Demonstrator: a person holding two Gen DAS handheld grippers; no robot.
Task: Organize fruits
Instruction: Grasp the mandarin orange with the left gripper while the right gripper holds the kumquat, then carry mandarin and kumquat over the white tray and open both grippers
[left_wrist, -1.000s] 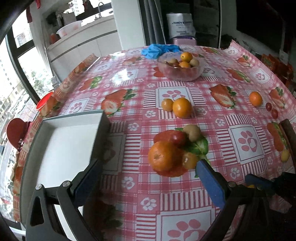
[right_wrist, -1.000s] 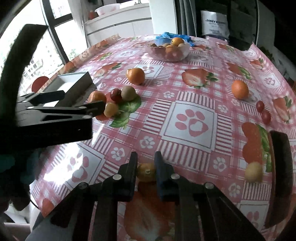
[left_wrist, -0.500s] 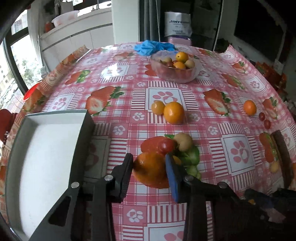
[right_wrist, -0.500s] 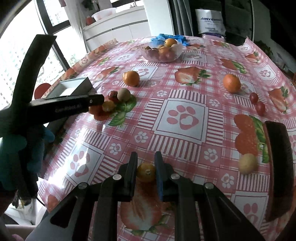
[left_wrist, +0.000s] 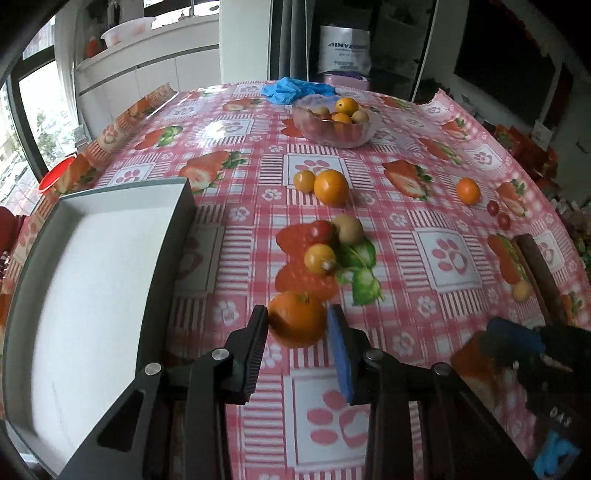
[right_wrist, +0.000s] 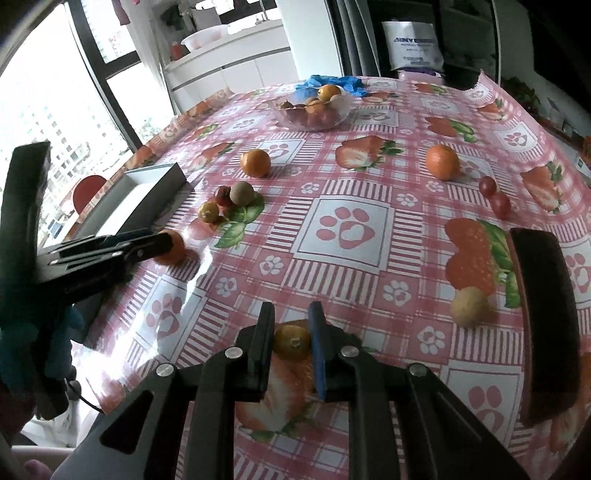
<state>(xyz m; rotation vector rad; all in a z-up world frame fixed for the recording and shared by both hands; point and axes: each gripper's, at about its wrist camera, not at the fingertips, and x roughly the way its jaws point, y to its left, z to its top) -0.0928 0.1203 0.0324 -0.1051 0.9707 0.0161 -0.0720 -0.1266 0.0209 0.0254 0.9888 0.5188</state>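
In the left wrist view, a white tray (left_wrist: 92, 288) with dark walls fills the left of the frame. At lower centre the left gripper (left_wrist: 297, 325) points steeply down at the table, its jaws clenched on a mandarin (left_wrist: 297, 321) that sits between the pads just above the red checked tablecloth (left_wrist: 447, 206). A second ago these jaws stood wide apart, with the mandarin lying in a cluster of small fruits; they have just been closing, and the mandarin is now pulled toward the bottom of the frame, away from that cluster. Left behind above it are a small yellow fruit (left_wrist: 319, 258), a cherry tomato (left_wrist: 320, 230) and a brownish round fruit (left_wrist: 347, 228). Further up stands a glass bowl (left_wrist: 334, 125) of fruit, and at upper centre a white bag (left_wrist: 343, 50) reads "SINYE…", the rest not legible.

In the right wrist view, the left gripper shows at the left edge, gripping the mandarin beside the tray's corner. At lower centre the right gripper (right_wrist: 292, 341) also tilts down, its jaws clamped on a small yellow-orange fruit (right_wrist: 291, 341), as they were a second ago. To the right lie an orange (right_wrist: 442, 162), two cherry tomatoes (right_wrist: 500, 205) and a pale round fruit (right_wrist: 470, 306) against a dark board (right_wrist: 543, 325).
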